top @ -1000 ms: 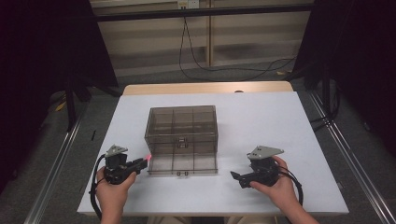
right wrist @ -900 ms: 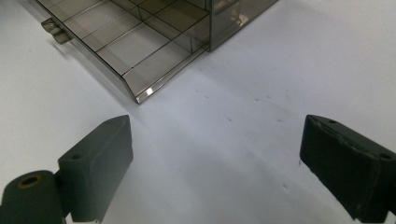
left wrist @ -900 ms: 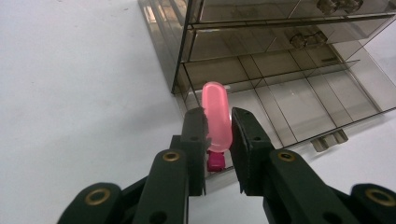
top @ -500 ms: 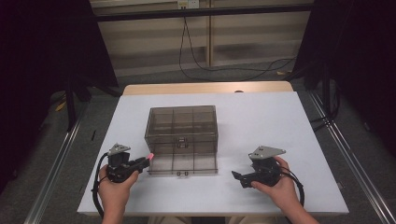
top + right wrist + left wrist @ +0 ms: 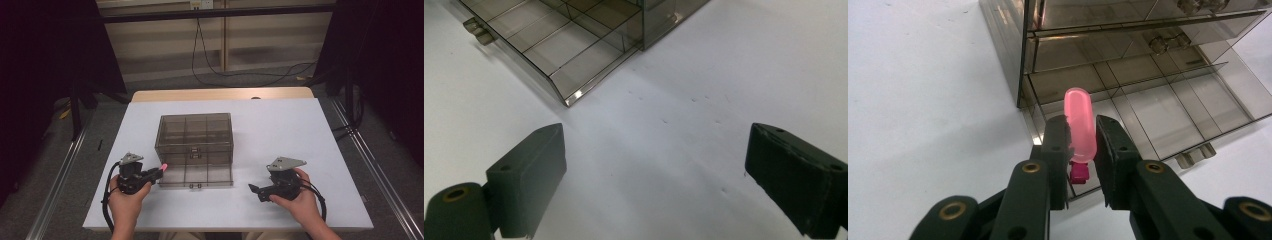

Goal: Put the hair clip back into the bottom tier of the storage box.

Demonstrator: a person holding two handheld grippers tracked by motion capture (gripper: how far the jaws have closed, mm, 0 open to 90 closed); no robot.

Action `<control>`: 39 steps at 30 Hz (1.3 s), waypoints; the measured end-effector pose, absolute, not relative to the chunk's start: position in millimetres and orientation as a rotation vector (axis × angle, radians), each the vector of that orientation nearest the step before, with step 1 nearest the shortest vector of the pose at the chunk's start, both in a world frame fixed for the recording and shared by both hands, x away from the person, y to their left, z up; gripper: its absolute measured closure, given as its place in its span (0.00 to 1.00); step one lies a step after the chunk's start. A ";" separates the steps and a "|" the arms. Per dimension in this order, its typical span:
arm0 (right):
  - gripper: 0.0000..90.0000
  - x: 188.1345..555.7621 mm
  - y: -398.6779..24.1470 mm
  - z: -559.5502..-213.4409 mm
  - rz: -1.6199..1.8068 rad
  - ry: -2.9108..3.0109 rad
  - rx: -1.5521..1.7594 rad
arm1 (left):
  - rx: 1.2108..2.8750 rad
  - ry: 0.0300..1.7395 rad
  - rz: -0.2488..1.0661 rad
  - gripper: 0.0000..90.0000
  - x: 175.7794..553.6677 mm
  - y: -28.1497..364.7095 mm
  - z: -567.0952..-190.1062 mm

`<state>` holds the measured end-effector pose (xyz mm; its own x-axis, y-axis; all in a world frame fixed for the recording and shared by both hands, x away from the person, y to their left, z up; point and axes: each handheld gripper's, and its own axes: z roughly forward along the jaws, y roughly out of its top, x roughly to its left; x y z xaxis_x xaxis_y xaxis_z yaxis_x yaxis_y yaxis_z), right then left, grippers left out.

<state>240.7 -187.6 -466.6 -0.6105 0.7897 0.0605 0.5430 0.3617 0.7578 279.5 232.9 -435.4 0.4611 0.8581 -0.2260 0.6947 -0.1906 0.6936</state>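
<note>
- From above, we see our left gripper [image 5: 161, 168] clamping a small translucent pink plastic tube [image 5: 163, 166] just beside the left front corner of the smoky clear plastic drawer cabinet [image 5: 195, 131] on the white table [image 5: 280, 130]. Our right gripper [image 5: 256, 190] rests well apart from it, jaws spread and holding nothing.
- Along the left gripper's jaws, the tube stands upright, pinched at its lower half above a darker pink cap [image 5: 1079, 172]. We judge it light, stiff and smooth, so it could slip; a grip at mid-body suits it.
- Along the right gripper's jaws, the pulled-out bottom drawer [image 5: 555, 45] shows divided compartments, all apparently empty.
</note>
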 end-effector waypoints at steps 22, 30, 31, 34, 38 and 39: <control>0.11 239.0 -187.7 -467.8 1.108 2.316 1.181 | 1.969 1.279 0.255 0.84 286.1 223.6 -439.1; 0.11 239.0 -188.0 -468.2 1.110 2.313 1.173 | 1.982 1.271 0.251 0.84 286.9 220.0 -440.9; 0.11 239.0 -188.0 -468.2 1.111 2.314 1.174 | 1.987 1.270 0.250 0.84 287.0 219.6 -440.9; 0.11 238.9 -188.0 -468.3 1.111 2.316 1.173 | 1.982 1.267 0.255 0.84 287.2 218.1 -441.6; 0.11 238.4 -188.0 -468.0 1.110 2.314 1.174 | 1.986 1.268 0.246 0.84 287.5 218.1 -442.9; 0.10 238.4 -188.1 -468.0 1.110 2.316 1.174 | 1.987 1.269 0.251 0.84 287.6 218.0 -443.4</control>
<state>238.4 -188.1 -468.0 -0.6128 0.7878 0.0621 0.5418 0.3616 0.7587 287.6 218.0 -443.4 0.4888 0.8441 -0.2204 0.6967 -0.2257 0.6809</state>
